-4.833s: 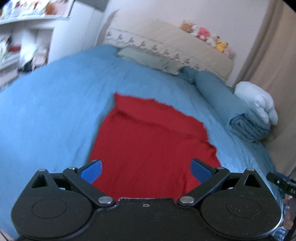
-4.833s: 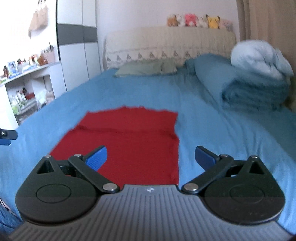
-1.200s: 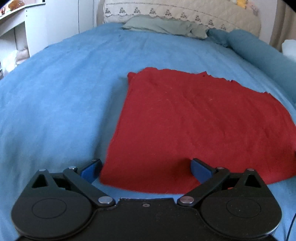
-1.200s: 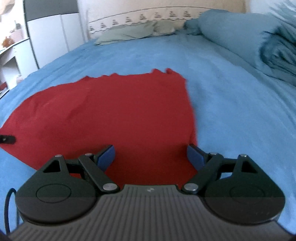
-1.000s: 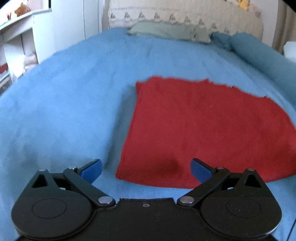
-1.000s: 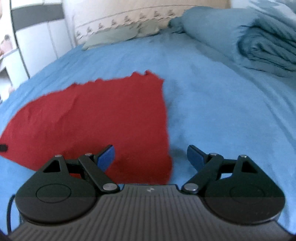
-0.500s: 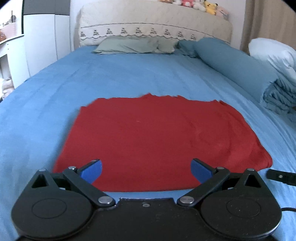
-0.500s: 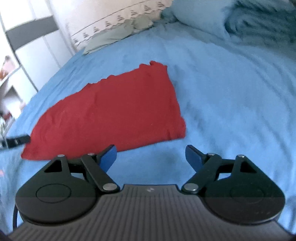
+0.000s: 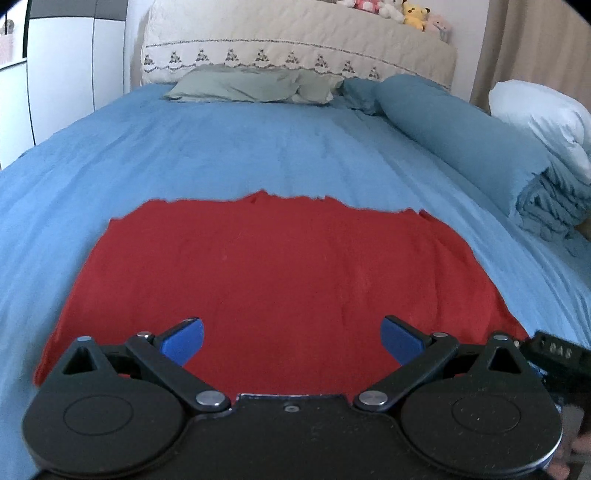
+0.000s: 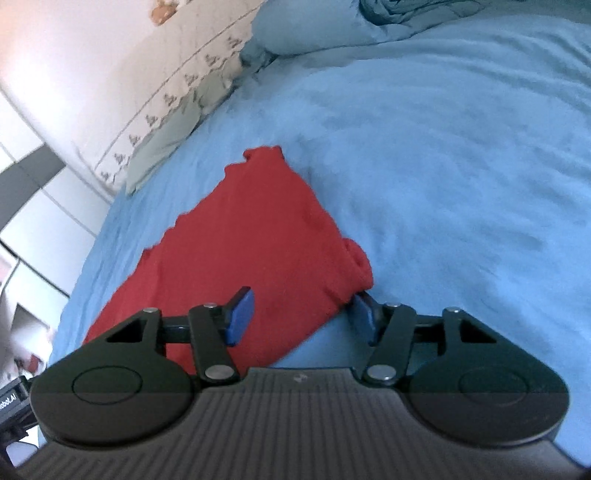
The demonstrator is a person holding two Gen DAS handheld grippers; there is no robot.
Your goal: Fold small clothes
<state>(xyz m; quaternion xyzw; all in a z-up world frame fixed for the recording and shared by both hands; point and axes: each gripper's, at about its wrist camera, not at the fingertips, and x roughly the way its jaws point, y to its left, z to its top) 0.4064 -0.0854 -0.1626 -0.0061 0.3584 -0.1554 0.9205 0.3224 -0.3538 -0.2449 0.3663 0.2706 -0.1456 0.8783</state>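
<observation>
A blue bed (image 9: pixel 258 147) fills both views. At its head edge lie grey-green pillows (image 9: pixel 240 86) against a cream quilted headboard (image 9: pixel 295 48), with plush toys (image 9: pixel 391 7) along its top. A rolled blue duvet (image 9: pixel 461 144) and a white pillow (image 9: pixel 543 118) lie along the right edge. A white wardrobe (image 9: pixel 66 55) stands left.

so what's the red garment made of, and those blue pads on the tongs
The red garment looks like soft matte fabric, perhaps a knit: no shine, a ragged far edge, and a corner bunched into soft folds by the right tongs. The blue pads look like smooth matte plastic or rubber; which one cannot be told.
</observation>
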